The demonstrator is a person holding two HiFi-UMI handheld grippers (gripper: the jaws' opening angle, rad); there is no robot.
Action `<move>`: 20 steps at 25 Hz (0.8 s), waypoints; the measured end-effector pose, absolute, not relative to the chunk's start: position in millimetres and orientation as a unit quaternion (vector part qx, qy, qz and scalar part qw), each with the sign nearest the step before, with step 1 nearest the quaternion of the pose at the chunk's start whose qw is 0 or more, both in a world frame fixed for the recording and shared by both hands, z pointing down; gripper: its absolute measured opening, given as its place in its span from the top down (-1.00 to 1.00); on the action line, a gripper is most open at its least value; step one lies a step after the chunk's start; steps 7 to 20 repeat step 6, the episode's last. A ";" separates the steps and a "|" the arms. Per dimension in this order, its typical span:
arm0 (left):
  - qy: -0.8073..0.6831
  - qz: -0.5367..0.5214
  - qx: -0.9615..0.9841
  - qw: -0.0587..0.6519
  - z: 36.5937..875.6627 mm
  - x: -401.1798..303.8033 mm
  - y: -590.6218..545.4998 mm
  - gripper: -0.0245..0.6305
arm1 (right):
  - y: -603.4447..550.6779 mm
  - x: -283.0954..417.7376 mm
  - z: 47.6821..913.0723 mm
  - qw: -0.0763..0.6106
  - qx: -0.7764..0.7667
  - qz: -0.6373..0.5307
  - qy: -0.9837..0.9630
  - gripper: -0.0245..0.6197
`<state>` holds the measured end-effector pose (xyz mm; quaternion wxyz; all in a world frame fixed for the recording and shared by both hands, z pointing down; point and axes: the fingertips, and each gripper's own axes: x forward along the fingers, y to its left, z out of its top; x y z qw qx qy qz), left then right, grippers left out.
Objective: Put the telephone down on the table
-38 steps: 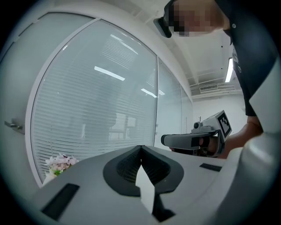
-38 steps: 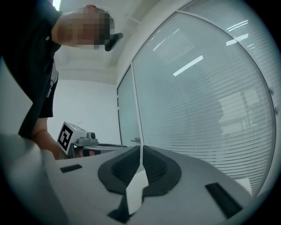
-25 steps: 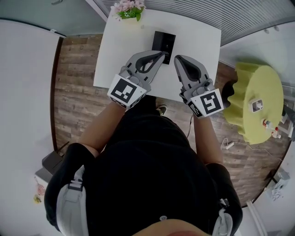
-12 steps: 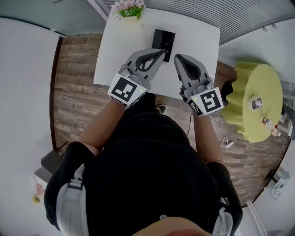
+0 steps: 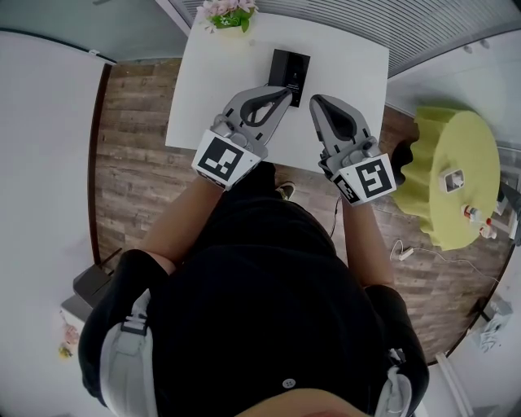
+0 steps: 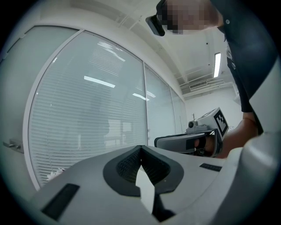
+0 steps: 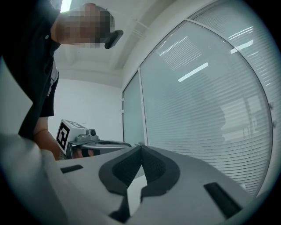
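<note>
table top (image 5: 350, 65): white, smooth, matt; looks like laminate, though that is uncertain from this height.
telephone (image 5: 289, 72): black, flat face, faint sheen.
floor (image 5: 130, 163): wood planks, visible grain, matt.
left gripper (image 5: 286, 93): grey moulded plastic shell, matt; pads (image 6: 127, 166) black, finely ribbed, rubber-like.
right gripper (image 5: 313, 101): same grey matt plastic.
side table cover (image 5: 456, 163): yellow-green cloth, soft folds.
wall panes (image 6: 88, 110): glossy glass over slatted blinds.

The left hand-held gripper (image 5: 287, 91) hides a near corner of the telephone (image 5: 291, 67); flowers (image 5: 228, 15) are cropped.
</note>
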<state>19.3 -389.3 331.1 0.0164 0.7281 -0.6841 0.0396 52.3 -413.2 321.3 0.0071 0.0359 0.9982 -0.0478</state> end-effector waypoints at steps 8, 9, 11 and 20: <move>-0.683 0.045 0.729 0.014 333.2 18.0 -390.6 0.90 | -415.0 49.8 324.1 0.005 0.034 -0.049 0.998 0.85; -0.683 0.045 0.729 0.014 333.2 18.0 -390.6 0.90 | -415.0 49.8 324.1 0.005 0.034 -0.049 0.998 0.85; -0.683 0.045 0.729 0.014 333.2 18.0 -390.6 0.90 | -415.0 49.8 324.1 0.005 0.034 -0.049 0.998 0.85; -0.683 0.045 0.729 0.014 333.2 18.0 -390.6 0.90 | -415.0 49.8 324.1 0.005 0.034 -0.049 0.998 0.85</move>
